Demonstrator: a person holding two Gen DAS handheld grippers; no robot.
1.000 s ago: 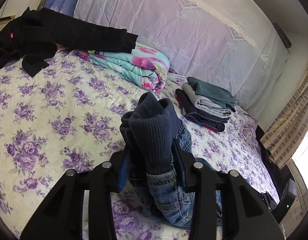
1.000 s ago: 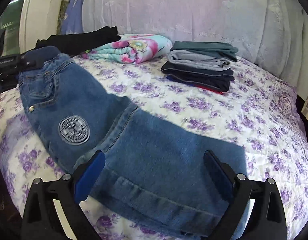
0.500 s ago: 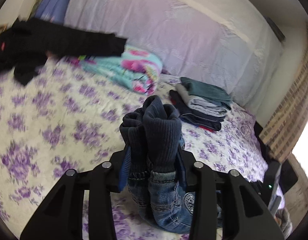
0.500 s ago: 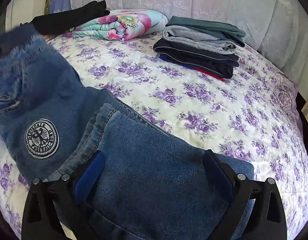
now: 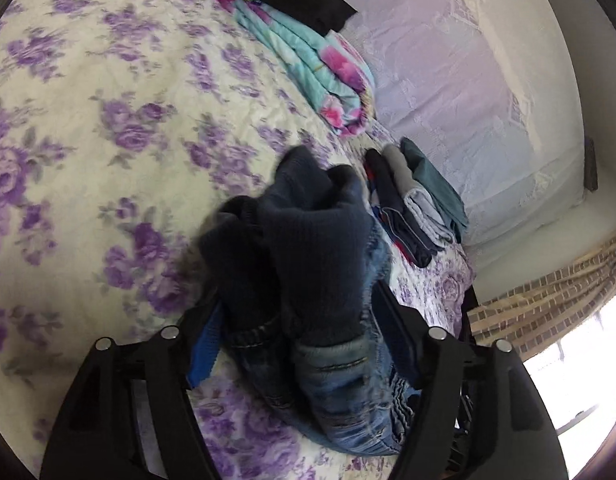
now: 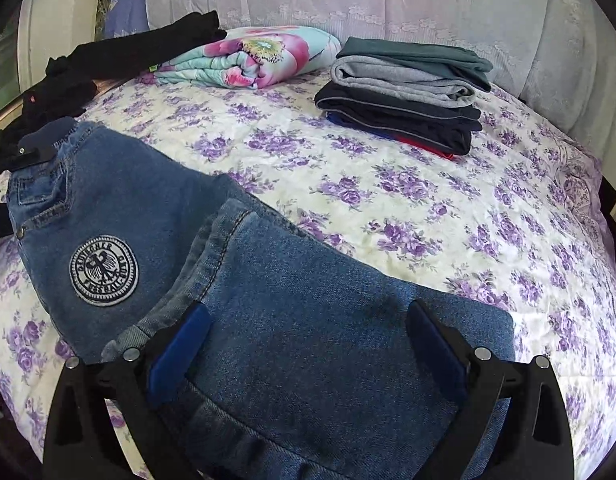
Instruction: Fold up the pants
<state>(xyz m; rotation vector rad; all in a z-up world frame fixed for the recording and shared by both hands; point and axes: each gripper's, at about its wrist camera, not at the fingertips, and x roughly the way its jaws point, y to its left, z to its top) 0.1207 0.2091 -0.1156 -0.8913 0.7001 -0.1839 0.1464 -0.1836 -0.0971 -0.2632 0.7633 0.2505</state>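
Left gripper [image 5: 296, 344] closed on the dark ribbed waistband [image 5: 308, 248] of the jeans [image 6: 268, 280], bunched thick between the fingers, probably to lift the top end and carry it over toward the leg ends. Right gripper [image 6: 304, 344] spread wide, gripping nothing, low over the hem end of the legs; cannot tell whether touching the denim or only hovering, likely placed there to pin the cloth or take the hem. Jeans lying flat on the flowered bedspread [image 6: 387, 200], legs already doubled one over the other, round patch [image 6: 104, 270] facing up near the pocket. Behind the jeans, toward the headboard, a stack of folded clothes [image 6: 407, 96], presumably finished pieces; left of that stack a rolled floral blanket [image 6: 252, 60], with black clothing [image 6: 120, 56] draped partly over it. Left view blurred; most of the jeans hidden there behind the bunched waistband. Hem edge cut off at the bottom of the right view.
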